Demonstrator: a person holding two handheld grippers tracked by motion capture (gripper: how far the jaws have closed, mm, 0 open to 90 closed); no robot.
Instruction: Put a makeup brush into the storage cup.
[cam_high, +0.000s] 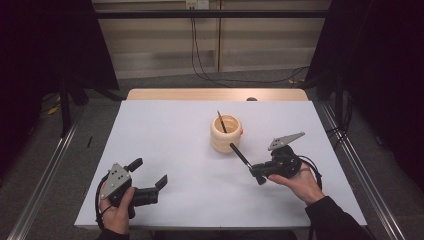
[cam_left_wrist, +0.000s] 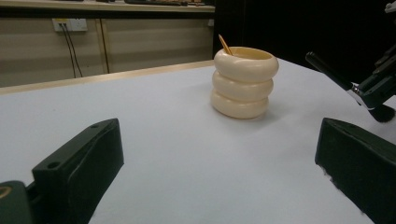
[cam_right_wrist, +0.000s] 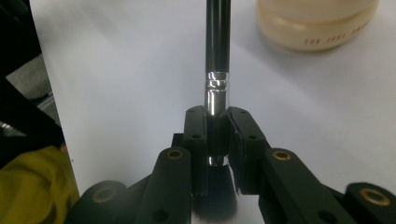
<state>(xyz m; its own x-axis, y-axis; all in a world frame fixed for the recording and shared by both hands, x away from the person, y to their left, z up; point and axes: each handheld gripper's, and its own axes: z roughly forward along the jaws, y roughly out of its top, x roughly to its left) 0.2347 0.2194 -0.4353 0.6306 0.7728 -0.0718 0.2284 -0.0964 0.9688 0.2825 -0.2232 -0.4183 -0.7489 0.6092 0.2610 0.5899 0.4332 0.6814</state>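
The right gripper (cam_high: 256, 175) is clamped on the silver ferrule of a makeup brush (cam_high: 241, 156), its black handle pointing up and away toward the cream holder (cam_high: 226, 133) that stands mid-table on the white table cover (cam_high: 165, 130). The handle's tip hangs just short of the holder's near wall, lower than its rim. The step in hand looks like dropping the brush handle-first into the holder, and to do it well the person probably needs to lift the hand and tip the brush toward upright so the handle clears the rounded lip, then lower it well inside before the jaws part. A thin wooden stick (cam_high: 221, 121) already leans in the opening (it takes up the far-left side), so aiming at the free side seems wiser.

The left gripper (cam_high: 150, 186) rests low near the table's front-left corner, its jaws standing wide apart with nothing between them, well clear of the holder.

The holder is shaped as three stacked rings, smooth and faintly glossy, likely ceramic or plastic; small red lettering runs round its base in the right gripper view. Seen there, the brush (cam_right_wrist: 217, 42) has a glossy black handle, a ribbed polished metal ferrule and a soft dark bristle head behind the matte black pads (cam_right_wrist: 194, 135). The cover looks matte and flat.
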